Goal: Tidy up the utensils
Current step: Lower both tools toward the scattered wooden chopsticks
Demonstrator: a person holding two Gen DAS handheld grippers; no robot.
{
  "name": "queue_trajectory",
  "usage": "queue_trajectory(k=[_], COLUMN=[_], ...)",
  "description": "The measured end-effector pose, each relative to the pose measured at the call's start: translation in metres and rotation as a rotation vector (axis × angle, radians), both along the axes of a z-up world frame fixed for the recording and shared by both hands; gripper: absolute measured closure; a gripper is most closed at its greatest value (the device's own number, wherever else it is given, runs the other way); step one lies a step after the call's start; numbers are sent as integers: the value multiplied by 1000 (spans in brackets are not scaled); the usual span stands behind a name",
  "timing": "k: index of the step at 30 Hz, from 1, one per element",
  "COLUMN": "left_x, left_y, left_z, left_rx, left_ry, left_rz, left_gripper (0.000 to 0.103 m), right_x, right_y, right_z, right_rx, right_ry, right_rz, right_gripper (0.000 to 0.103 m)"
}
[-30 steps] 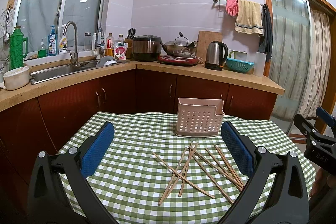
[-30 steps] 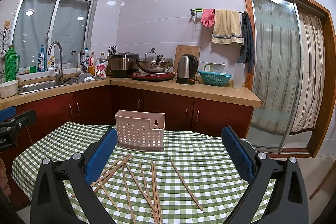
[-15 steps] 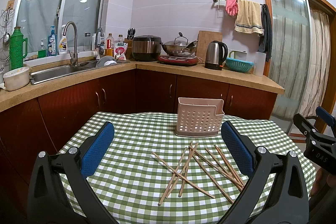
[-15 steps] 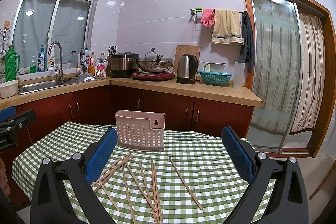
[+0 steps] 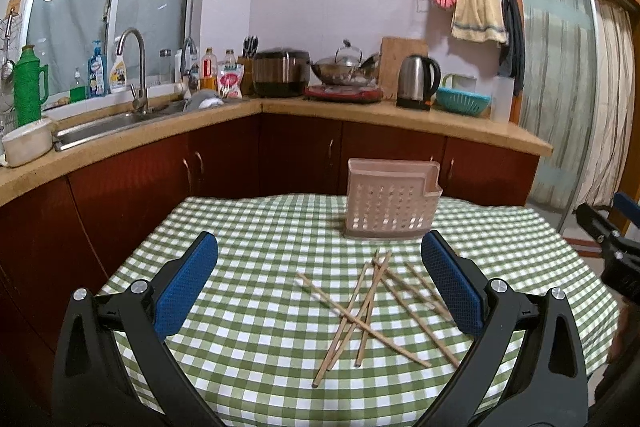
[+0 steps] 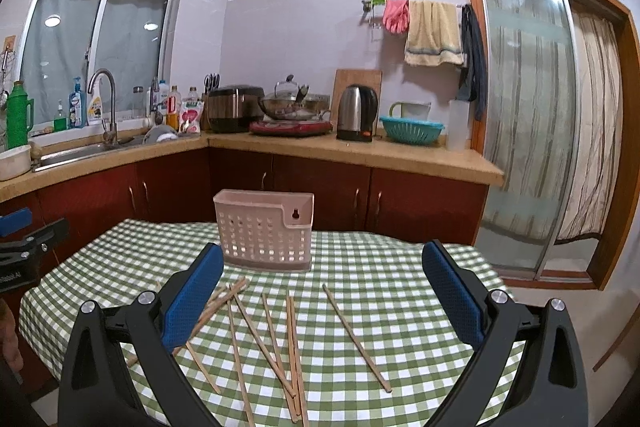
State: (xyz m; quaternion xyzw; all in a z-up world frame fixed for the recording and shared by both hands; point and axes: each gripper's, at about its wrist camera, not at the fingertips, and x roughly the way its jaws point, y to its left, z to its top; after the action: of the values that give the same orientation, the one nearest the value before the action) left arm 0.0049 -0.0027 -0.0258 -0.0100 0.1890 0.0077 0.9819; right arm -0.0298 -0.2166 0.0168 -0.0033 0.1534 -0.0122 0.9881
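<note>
so there's a round tabletop with a green and white checked cloth, kitchen counter wrapping around behind it with a kettle and a teal basket on top. the left gripper hangs over the near edge with its blue pads spread wide, nothing between them. the right gripper is the same deal, wide open and holding nothing. at the far side of the tabletop stands a pale pink perforated holder, upright, and i can't see anything sticking out of it. the chopsticks lie loose on the cloth just in front of the holder, not touching it: a few crossed over each other in a messy pile, the rest fanned out towards the right gripper's side, one lying a bit apart from the others.
</note>
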Motion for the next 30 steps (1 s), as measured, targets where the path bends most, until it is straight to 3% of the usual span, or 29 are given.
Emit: queue_trajectory(k=[16, 21, 22, 26, 30], left_x=[49, 55, 55, 59, 63], left_y=[0, -6, -8, -13, -17], left_z=[-98, -114, -116, -127, -136], left_rx=[33, 40, 43, 56, 67], left_ry=[226, 262, 263, 284, 308], left_rz=[9, 3, 2, -5, -10], left_gripper=[4, 4, 4, 4, 4], right_x=[38, 46, 48, 53, 55], right_y=[-16, -17, -17, -19, -21], right_z=[-82, -105, -109, -124, -137], right_rx=[19, 20, 22, 18, 33], right_ry=[179, 228, 238, 287, 322], right_rz=[29, 34, 39, 60, 70], right_gripper=[7, 8, 10, 40, 47])
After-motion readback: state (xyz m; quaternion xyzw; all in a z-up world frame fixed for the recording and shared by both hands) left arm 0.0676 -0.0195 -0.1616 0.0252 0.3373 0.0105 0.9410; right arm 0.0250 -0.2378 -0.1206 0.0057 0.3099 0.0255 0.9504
